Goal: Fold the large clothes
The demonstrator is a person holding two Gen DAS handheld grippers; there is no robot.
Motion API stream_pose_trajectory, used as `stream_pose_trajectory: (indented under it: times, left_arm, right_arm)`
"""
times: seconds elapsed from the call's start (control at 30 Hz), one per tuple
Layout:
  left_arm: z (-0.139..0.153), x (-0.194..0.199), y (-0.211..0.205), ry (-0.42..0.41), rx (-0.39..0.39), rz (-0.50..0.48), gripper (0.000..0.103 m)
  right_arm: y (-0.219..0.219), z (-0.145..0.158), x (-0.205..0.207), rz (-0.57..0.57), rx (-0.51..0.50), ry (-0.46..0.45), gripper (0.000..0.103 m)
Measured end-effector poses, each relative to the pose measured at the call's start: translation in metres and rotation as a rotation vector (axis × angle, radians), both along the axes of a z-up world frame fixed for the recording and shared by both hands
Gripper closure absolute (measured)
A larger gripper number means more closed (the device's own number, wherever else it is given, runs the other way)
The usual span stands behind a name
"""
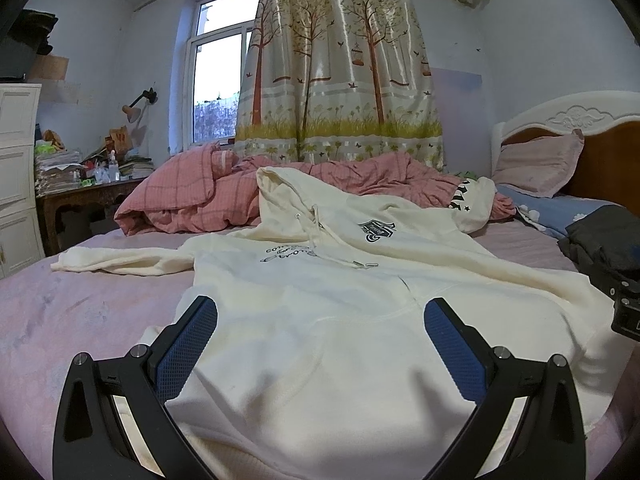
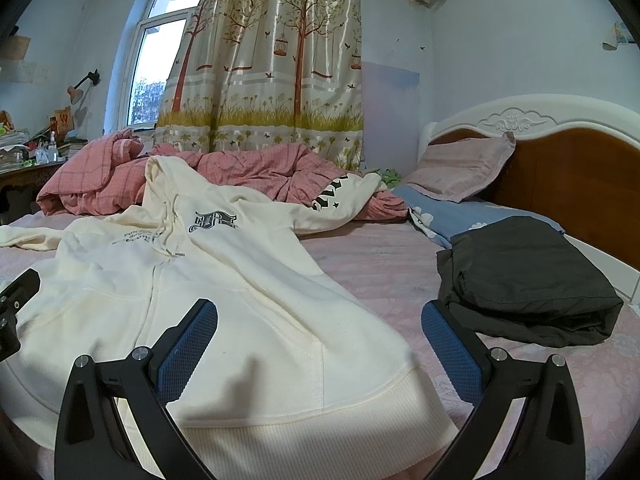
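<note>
Hoodie (image 1: 320, 320), one, cream, flat beneath left gripper (image 1: 320, 312) and right gripper (image 2: 320, 316), both wide.

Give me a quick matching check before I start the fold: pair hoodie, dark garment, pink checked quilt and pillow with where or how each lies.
Things:
1. cream hoodie
2. dark garment
3. pink checked quilt
4. pillow

States:
A. leaning on the headboard
B. spread face up, unfolded
C. folded in a pile, right of the hoodie
D. bunched below the curtain

Pairs: 1-B, 2-C, 3-D, 4-A
</note>
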State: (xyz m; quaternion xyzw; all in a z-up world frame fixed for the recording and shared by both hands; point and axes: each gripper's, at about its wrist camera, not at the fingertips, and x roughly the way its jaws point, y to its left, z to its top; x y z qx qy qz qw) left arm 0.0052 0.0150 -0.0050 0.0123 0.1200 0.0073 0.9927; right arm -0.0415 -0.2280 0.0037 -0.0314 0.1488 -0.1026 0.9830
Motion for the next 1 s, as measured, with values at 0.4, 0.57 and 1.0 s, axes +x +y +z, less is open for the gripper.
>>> stream_pose_trajectory:
  times: [0.4, 0.57, 1.0]
  left_arm:
    - [-0.0005, 0.0061, 0.0019, 0.030, -0.030, 0.006, 0.000]
    - [-0.0008, 0.0062, 0.0021, 0.029, -0.034, 0.005, 0.000]
    - [0.0021, 0.0050, 0.0007, 0.015, -0.034, -0.001, 0.000]
  right_arm:
    - [-0.0017, -0.0012, -0.0011, 0.002, -0.005, 0.004, 0.000]
    - [0.0034, -0.0054, 0.0007, 0.009, -0.005, 0.004, 0.000]
    - [0.0008, 0.0009, -0.0044, 0.017, 0.014, -0.009, 0.000]
